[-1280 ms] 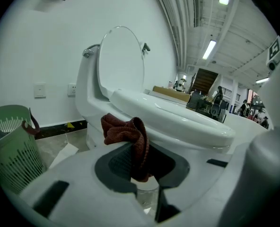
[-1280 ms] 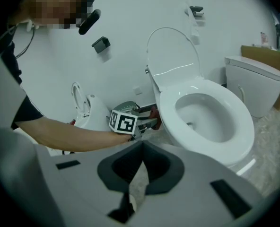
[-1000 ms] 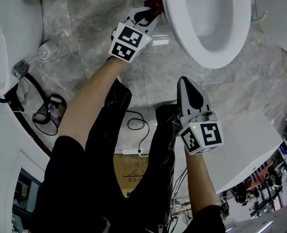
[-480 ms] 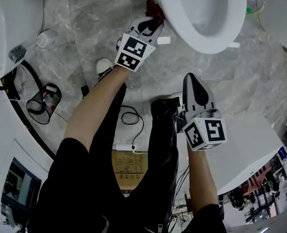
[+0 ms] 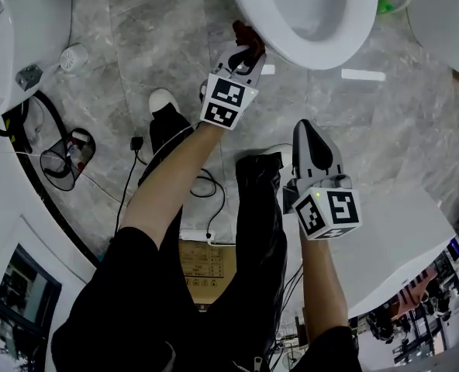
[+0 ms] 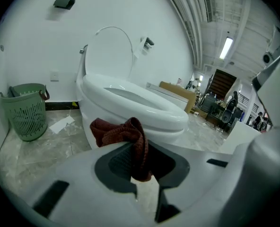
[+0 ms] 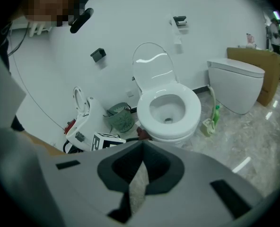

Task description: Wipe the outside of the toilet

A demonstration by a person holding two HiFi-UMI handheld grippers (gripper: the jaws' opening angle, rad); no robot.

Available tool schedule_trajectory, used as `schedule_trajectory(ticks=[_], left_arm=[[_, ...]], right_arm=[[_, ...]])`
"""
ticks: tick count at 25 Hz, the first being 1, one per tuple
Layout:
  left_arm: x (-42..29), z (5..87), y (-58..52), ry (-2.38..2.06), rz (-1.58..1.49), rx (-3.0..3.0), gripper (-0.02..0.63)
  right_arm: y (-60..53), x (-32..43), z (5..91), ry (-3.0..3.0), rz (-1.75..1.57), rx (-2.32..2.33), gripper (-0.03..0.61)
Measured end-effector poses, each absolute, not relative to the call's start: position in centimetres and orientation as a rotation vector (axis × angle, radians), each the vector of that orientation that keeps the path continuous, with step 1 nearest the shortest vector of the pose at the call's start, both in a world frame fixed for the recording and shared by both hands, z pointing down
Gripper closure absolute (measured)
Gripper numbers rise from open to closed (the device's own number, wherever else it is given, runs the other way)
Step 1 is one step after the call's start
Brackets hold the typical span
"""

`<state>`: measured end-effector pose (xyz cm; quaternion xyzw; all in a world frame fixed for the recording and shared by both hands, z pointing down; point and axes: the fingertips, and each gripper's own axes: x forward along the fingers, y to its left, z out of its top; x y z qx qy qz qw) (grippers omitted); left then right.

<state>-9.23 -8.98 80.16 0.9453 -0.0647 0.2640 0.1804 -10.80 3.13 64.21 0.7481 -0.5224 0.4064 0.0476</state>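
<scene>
Left gripper view shows the left gripper (image 6: 139, 148) with its jaws clamped on a dark red cloth (image 6: 116, 132). The cloth is pinched at one fold, and the rest bunches out to the left beyond the tips. It sits right at the outer wall of the toilet (image 6: 144, 112), below the rim on the bowl's side; actual contact cannot be made out. In the head view this gripper (image 5: 245, 53) reaches up under the rim's edge (image 5: 291, 41). The right gripper (image 5: 308, 130) hangs well back from the bowl, above the person's black trouser leg (image 5: 253, 231). Its jaws (image 7: 142, 145) are together with nothing between them.

Bare marble floor (image 5: 136, 45) lies open on the cloth's side of the bowl, out to a green basket (image 6: 25, 110) by the wall. A second toilet (image 7: 237, 84) stands on the far side.

The bowl's long axis runs from the raised lid at the wall towards the person, front end nearest
</scene>
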Motion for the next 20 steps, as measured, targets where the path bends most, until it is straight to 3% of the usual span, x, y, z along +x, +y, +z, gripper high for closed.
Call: schedule_trajectory(ticks=[7, 11, 20], left_arm=[[-9.1, 80.3, -6.9, -0.273, 0.721, 2.568, 0.549], [-8.2, 80.0, -3.6, -0.111, 0.727, 2.555, 0.549], [-10.8, 79.3, -4.5, 0.057, 0.735, 2.571, 0.549]], right_arm=[[5.8, -10.3, 64.0, -1.561, 1.265, 2.308, 0.575], [6.4, -10.1, 64.7, -1.496, 1.306, 2.352, 0.575], [-0.4, -11.0, 64.4, -1.514, 1.300, 2.360, 0.575]])
